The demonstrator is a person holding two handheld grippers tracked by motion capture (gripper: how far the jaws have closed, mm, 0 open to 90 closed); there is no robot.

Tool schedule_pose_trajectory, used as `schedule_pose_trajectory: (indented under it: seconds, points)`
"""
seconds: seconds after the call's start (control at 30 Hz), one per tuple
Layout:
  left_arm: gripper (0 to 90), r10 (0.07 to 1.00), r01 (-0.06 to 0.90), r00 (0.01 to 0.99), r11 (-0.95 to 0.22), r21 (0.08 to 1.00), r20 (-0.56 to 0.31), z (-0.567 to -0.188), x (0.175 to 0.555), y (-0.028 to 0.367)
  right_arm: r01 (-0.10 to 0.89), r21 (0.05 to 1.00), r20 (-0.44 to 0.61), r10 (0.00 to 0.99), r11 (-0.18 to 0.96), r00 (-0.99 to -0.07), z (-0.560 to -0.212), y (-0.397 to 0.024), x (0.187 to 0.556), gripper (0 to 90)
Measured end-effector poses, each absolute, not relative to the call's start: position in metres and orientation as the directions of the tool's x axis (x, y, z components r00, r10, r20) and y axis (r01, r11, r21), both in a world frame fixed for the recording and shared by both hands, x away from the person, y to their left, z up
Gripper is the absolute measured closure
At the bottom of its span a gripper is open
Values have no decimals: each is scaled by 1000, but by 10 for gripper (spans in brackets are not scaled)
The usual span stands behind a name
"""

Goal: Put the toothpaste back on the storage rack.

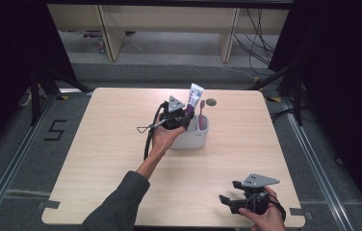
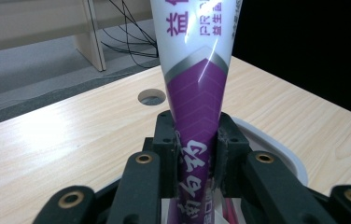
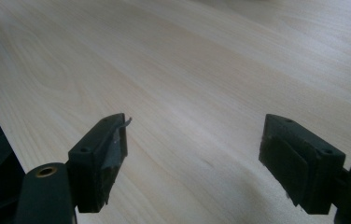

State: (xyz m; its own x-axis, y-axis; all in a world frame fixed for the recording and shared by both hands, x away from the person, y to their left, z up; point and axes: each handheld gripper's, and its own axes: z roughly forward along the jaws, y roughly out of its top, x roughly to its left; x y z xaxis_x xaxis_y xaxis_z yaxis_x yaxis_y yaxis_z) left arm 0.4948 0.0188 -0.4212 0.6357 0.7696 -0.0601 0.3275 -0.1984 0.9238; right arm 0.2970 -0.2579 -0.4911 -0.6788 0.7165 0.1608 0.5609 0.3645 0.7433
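Note:
A white and purple toothpaste tube (image 1: 195, 97) stands upright in a white holder cup (image 1: 194, 138) at the middle of the table. My left gripper (image 1: 185, 118) is shut on the tube's lower purple part. In the left gripper view the tube (image 2: 197, 84) rises between the two black jaws, which press its sides, above the cup's rim (image 2: 276, 147). A pink toothbrush (image 1: 201, 113) stands in the cup's right side. My right gripper (image 1: 226, 201) rests low near the table's front right edge; its fingertips (image 3: 194, 158) stand wide apart over bare wood.
A round cable hole (image 1: 211, 102) lies in the tabletop just behind the cup, also seen as a hole (image 2: 151, 97) beyond the tube. A black cable (image 1: 148, 139) trails from the left gripper. Wooden furniture legs and loose wires stand on the floor beyond the table.

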Motion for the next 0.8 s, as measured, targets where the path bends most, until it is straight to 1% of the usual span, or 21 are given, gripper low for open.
schedule_pose_trajectory:
  seconds: [0.03,0.07,0.1,0.4,0.43,0.77,0.8]
  points:
    - [736,770,328,636,-198,924,-60,-421,495,19,561,743,161,716,365,-679,-491,-258,297,241]
    - [736,770,330,635,-196,924,-64,-423,494,19,581,734,180,724,352,-666,-491,-257,295,241]
    - [737,767,330,639,-210,920,-54,-424,493,18,555,745,150,717,370,-680,-491,-258,297,241]
    - [736,759,323,650,-234,917,-35,-425,491,14,555,744,150,718,371,-680,-491,-258,297,241]
    - [736,759,324,650,-235,916,-34,-425,491,14,566,740,164,719,363,-675,-491,-258,297,241]
    - [734,766,332,641,-223,917,-46,-427,493,17,565,742,166,718,361,-676,-491,-258,297,241]
    - [734,766,330,642,-231,915,-38,-428,493,18,549,748,152,710,372,-688,-491,-258,298,241]
